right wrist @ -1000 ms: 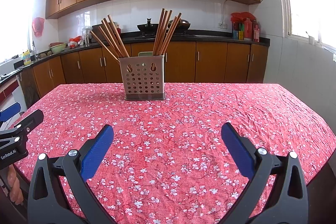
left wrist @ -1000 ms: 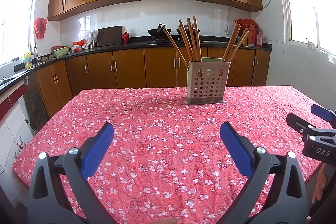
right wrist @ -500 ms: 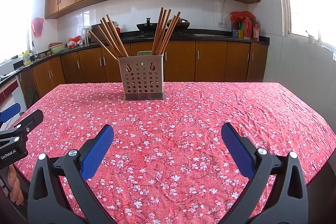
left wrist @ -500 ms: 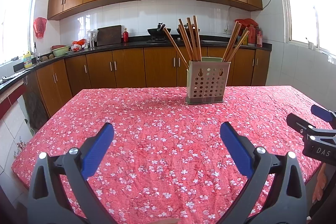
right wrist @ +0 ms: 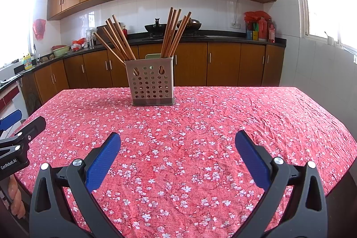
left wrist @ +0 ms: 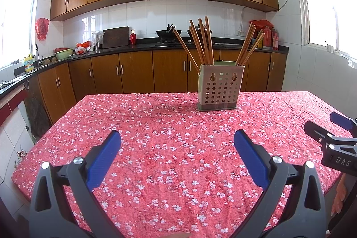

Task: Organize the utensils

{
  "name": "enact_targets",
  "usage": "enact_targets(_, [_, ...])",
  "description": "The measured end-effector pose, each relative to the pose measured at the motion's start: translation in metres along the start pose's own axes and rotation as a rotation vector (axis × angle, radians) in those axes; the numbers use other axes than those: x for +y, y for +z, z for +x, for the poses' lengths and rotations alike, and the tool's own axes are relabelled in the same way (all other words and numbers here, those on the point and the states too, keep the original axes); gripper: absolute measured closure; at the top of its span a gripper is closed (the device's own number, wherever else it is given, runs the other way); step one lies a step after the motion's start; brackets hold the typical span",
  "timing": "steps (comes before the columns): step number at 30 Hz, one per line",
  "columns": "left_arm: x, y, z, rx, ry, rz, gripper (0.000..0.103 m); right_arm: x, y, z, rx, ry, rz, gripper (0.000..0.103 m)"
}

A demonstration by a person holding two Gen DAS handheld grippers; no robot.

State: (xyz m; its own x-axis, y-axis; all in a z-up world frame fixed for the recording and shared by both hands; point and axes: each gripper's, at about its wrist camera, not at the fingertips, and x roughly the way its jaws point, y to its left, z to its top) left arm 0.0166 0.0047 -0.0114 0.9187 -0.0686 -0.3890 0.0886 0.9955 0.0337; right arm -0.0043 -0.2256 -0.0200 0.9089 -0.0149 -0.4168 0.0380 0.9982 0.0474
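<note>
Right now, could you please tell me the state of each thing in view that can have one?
Left claw: open, empty, above the tablecloth.
Right claw: open, empty, above the tablecloth.
Utensil holder: upright on the tablecloth.
Left chopsticks: standing in the holder, leaning left.
Right chopsticks: standing in the holder, fanned, nearly upright.
Cabinet doors: shut.

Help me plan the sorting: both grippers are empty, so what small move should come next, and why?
Probably advance the right gripper toward the perforated holder and its chopsticks. Both it and the left gripper are open, holding nothing, and apart from the holder, which stands at the far side of the floral tablecloth. No utensil lies loose on the cloth.
</note>
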Motion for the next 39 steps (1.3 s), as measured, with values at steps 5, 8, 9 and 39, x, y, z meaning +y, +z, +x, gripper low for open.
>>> enact_targets(5, [-0.0006, 0.0001, -0.0001, 0.0, 0.0, 0.0, 0.004, 0.001, -0.0001, 0.0009, 0.001, -0.001, 0.002, 0.002])
enact_targets(8, [-0.0013, 0.0002, -0.0001, 0.0, 0.001, 0.0, 0.004, 0.0008, 0.0002, 0.0009, 0.002, 0.0, 0.002, 0.002])
enact_targets(9, [-0.0015, 0.0002, -0.0002, 0.0, 0.001, 0.0, 0.004, 0.0009, 0.0, 0.0007, 0.002, 0.0, 0.002, 0.002])
enact_targets(39, [-0.0016, -0.0025, 0.0023, -0.002, 0.001, -0.001, 0.004, -0.0001, 0.0007, 0.0005, 0.003, 0.0, 0.004, 0.002])
